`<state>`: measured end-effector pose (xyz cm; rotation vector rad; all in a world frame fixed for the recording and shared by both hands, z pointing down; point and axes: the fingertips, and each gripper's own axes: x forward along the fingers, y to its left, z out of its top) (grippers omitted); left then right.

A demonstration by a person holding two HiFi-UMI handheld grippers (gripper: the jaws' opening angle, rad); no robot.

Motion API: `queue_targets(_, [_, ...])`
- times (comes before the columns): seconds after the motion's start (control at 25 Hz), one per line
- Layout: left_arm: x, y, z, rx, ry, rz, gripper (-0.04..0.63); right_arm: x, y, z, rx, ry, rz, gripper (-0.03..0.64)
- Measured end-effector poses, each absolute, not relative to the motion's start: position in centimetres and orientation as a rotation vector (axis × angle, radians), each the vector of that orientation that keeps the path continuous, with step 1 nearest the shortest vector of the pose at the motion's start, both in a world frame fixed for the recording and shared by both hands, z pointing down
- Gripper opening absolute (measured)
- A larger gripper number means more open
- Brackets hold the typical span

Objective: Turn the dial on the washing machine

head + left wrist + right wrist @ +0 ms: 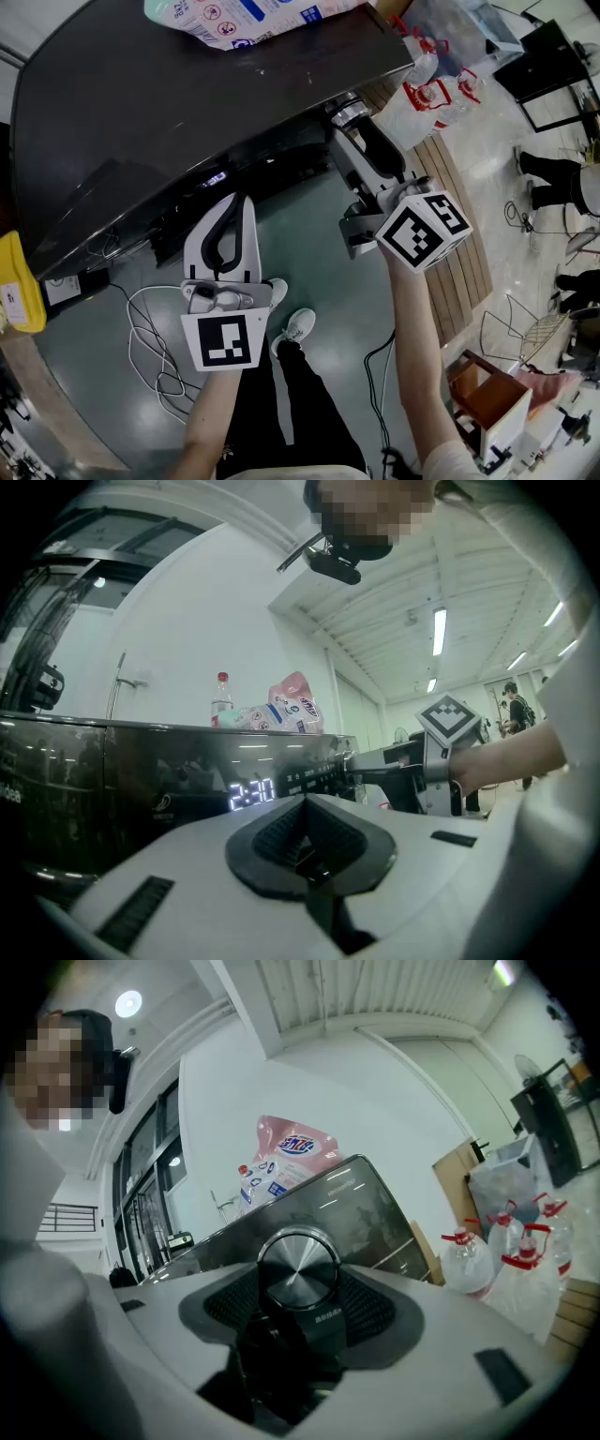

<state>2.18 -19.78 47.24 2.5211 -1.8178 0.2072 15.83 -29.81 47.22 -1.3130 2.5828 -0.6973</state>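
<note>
Brushed-metal dial (298, 1262), round and flat-faced, sits at the right end of the glossy black washing machine (141, 112) front. Right gripper (361, 129) jaws clamp it between ribbed dark pads (375, 1309). Risk: the smooth rim slips under a light squeeze, so the wrist rolls without the knob. Left gripper (236, 202) is nearer, jaws together, empty.

Silver dial (298, 1274), glossy black washing machine (187, 103), pink bag (295, 1152).
</note>
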Motion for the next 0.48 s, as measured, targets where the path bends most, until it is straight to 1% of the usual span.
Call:
queue_targets(0.36, [2.09,-19.88,47.42,2.521,-1.814,0.202,0.000,15.90,-29.90,47.32,-1.191,2.403,-0.910,0.273])
queue_targets(0.48, [2.06,-19.96,47.42,2.521,-1.814,0.200,0.000,15.74,-29.91,47.21,-1.171,2.387,-0.921,0.273])
